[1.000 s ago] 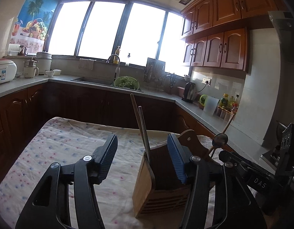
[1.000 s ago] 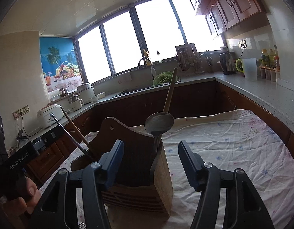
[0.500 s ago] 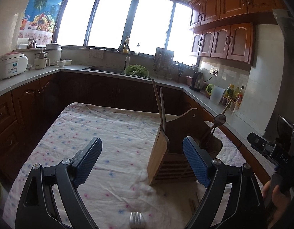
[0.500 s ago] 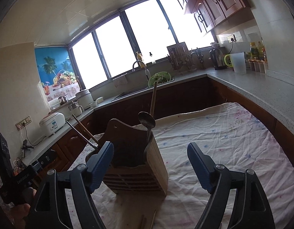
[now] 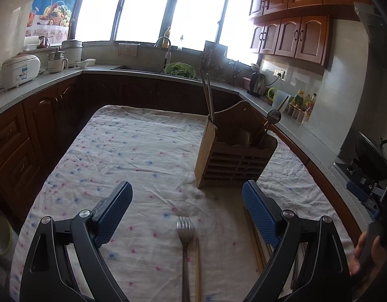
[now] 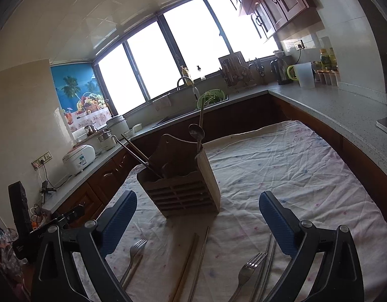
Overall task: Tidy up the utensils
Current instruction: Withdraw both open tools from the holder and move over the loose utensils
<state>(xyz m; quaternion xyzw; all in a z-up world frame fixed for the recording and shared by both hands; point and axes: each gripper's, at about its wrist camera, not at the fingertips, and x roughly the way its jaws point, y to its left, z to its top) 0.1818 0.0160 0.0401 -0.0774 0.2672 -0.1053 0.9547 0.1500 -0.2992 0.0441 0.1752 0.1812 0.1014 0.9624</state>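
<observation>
A: Where the wooden holder [image 5: 231, 156] stands far on the cloth [image 5: 133, 151], what's inside?
B: Chopsticks [image 5: 208, 95], a ladle [image 5: 272, 117]. Forks [image 6: 248, 274] lie near; left gripper [image 5: 187, 201] released, right gripper [image 6: 197, 209] opening, both empty.

No text, label, brand or number can be read. The rice cooker [image 5: 20, 70] on the counter carries a small blue-and-white sticker, and the bottles [image 6: 326, 59] by the wall have labels, all too blurred to make out.
</observation>
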